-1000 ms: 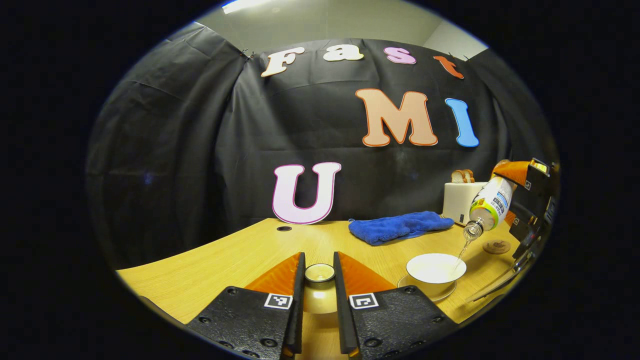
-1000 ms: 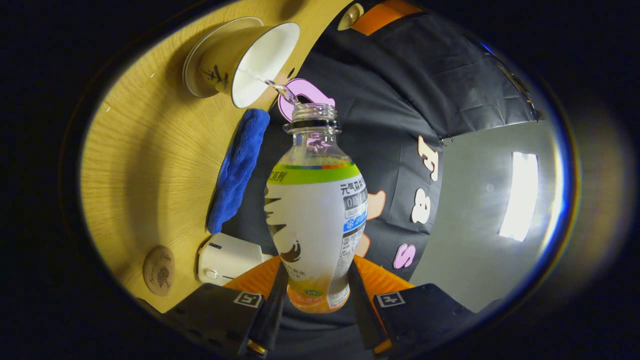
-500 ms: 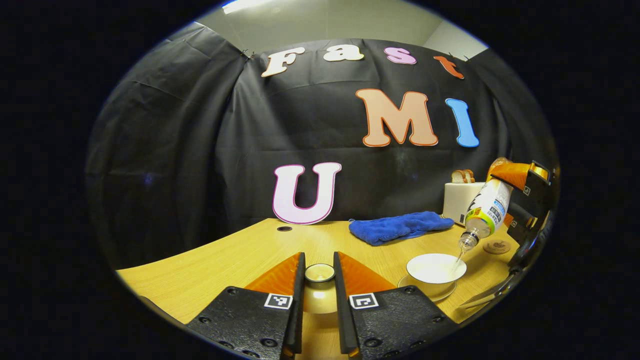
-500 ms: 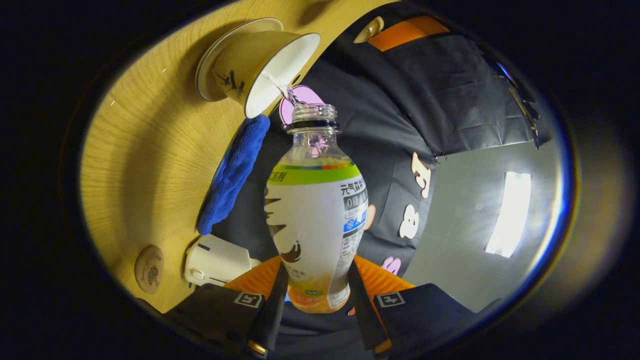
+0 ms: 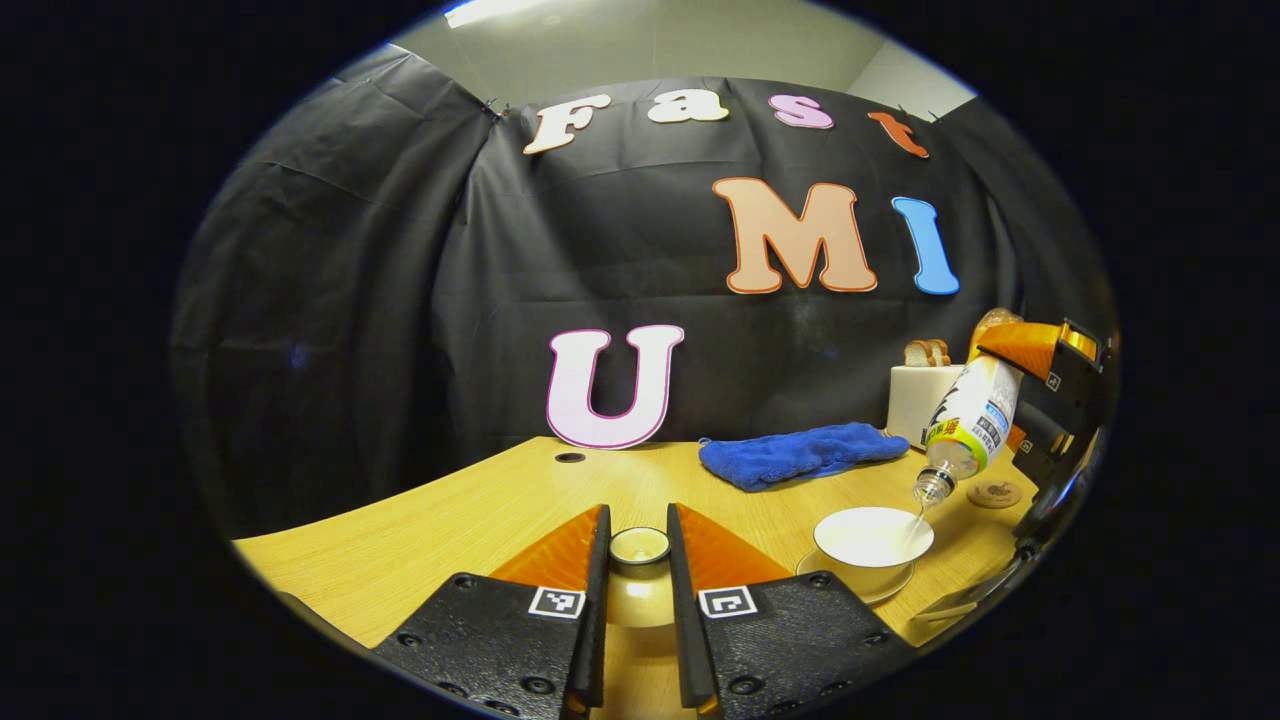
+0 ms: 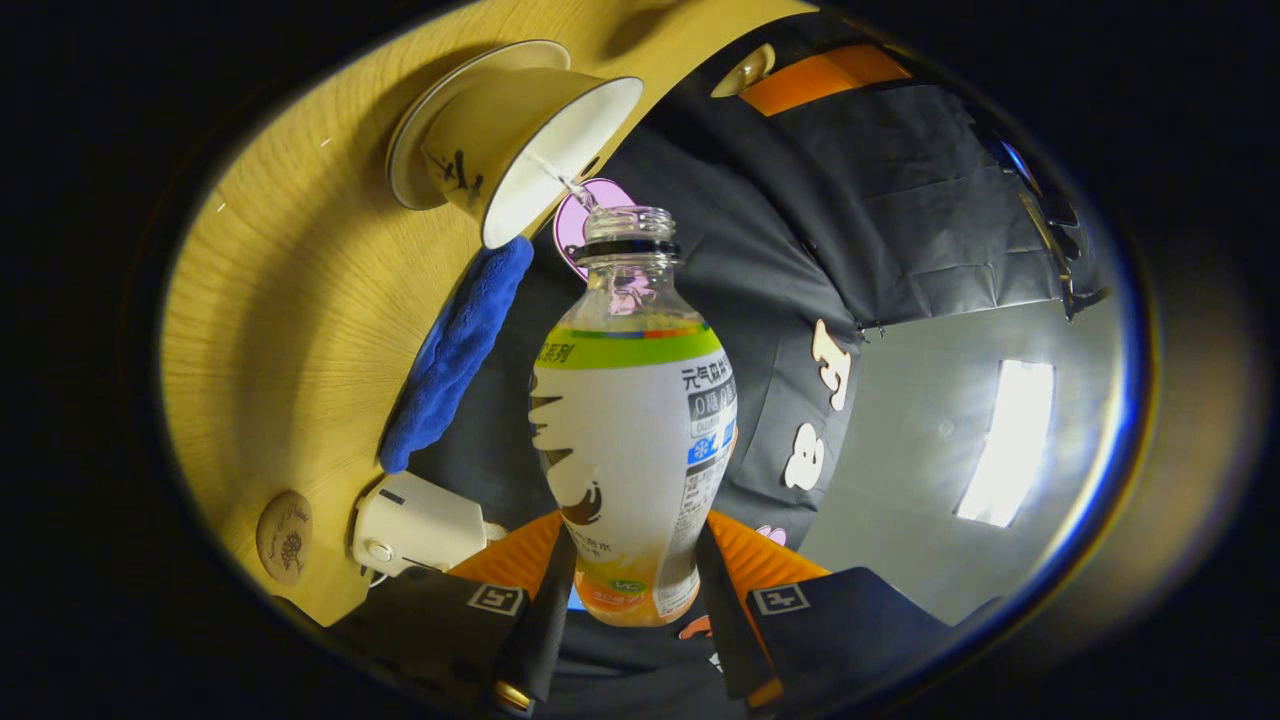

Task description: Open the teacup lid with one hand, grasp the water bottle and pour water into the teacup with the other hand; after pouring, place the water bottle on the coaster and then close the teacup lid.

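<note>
Water bottle (image 6: 632, 420) tilts over teacup (image 6: 515, 140), clamped in right claw (image 6: 632, 600); left claw (image 5: 638, 560) grips lid (image 5: 639, 546).

Left gripper (image 5: 637, 560): two black textured housing blocks, round screw heads along lower edges, one square black-and-white fiducial tag atop each block, orange wedge-shaped panels behind fingers.
Right gripper (image 6: 634, 600): same build, black blocks, square tag on each, orange wedges; brass-coloured round fitting at lower edge of one block.
</note>
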`<state>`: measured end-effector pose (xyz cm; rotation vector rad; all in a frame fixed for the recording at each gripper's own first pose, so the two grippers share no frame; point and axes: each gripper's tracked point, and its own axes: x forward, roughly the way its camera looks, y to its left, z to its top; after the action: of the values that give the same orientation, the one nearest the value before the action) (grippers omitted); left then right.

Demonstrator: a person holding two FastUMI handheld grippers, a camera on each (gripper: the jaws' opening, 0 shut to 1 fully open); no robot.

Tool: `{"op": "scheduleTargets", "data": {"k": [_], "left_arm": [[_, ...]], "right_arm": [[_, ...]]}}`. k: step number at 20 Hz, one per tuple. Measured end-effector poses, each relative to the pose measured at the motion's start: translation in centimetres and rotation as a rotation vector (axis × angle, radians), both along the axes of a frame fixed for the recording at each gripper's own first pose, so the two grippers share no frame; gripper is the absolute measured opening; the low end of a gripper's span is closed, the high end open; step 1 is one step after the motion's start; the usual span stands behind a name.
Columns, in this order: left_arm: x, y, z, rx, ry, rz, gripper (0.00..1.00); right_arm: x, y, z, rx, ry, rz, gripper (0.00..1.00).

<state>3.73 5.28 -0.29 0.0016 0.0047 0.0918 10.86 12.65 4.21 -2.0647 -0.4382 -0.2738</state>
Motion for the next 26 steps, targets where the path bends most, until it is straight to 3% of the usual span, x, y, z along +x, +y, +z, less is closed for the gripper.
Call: {"op": "scheduleTargets", "data": {"k": [3,5,7,10,12,13,15,20,23,26], "left_arm": [[0.0,0.0,0.0,0.0,0.0,0.0,0.27],[0.1,0.0,0.0,0.0,-0.002,0.0,0.27],[0.1,0.1,0.0,0.0,0.0,-0.001,0.27],[0.1,0.1,0.0,0.0,-0.001,-0.001,0.27],[0.0,0.0,0.0,0.0,-0.002,-0.001,0.27],[0.0,0.0,0.0,0.0,-0.002,-0.001,0.27],[0.1,0.0,0.0,0.0,-0.002,-0.001,0.27],[0.1,0.0,0.0,0.0,-0.002,-0.001,0.27],[0.2,0.1,0.0,0.0,-0.002,-0.001,0.27],[0.1,0.1,0.0,0.0,-0.003,-0.001,0.27]], "right_arm": [[0.0,0.0,-0.1,0.005,0.011,0.002,0.68],[0.2,-0.7,-0.9,0.077,0.069,-0.022,0.67],[0.2,-1.5,-3.1,0.269,0.194,-0.064,0.65],[0.3,-2.5,-5.7,0.521,0.347,-0.11,0.7],[0.4,-2.7,-7.3,0.697,0.445,-0.118,0.65],[0.3,-2.8,-8.0,0.796,0.492,-0.12,0.7],[-0.2,-2.5,-9.2,1.011,0.569,-0.117,0.65],[-1.4,-2.5,-11.1,1.458,0.635,-0.095,0.69],[-1.1,-3.6,-10.9,1.619,0.562,-0.089,0.69],[-0.3,-5.0,-12.0,1.813,0.568,-0.07,0.66]]}}
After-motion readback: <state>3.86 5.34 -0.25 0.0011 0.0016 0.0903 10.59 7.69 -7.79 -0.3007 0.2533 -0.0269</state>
